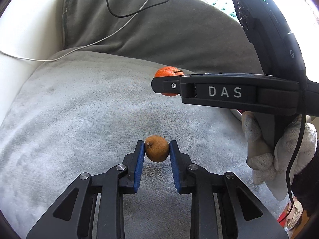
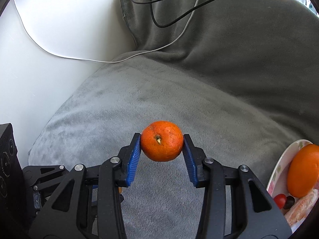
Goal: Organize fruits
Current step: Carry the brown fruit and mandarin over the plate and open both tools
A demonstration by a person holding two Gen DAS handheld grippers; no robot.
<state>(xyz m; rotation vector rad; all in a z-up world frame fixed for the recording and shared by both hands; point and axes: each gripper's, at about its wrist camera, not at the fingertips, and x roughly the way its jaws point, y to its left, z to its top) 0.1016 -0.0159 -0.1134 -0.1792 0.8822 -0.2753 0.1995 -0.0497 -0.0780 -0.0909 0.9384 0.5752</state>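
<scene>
Left gripper (image 1: 157, 149): fingers clamped on a small brown fruit (image 1: 157, 148), held above the grey blanket (image 1: 79, 119), apparently for carrying.
Right gripper (image 2: 161, 142): fingers clamped on a mandarin (image 2: 161, 141), stem facing the camera, likewise clear of the blanket.
Plate (image 2: 279, 169), near right: holds an orange (image 2: 303, 171), a cherry tomato (image 2: 280, 200) and peeled segments; the likely destination.
</scene>
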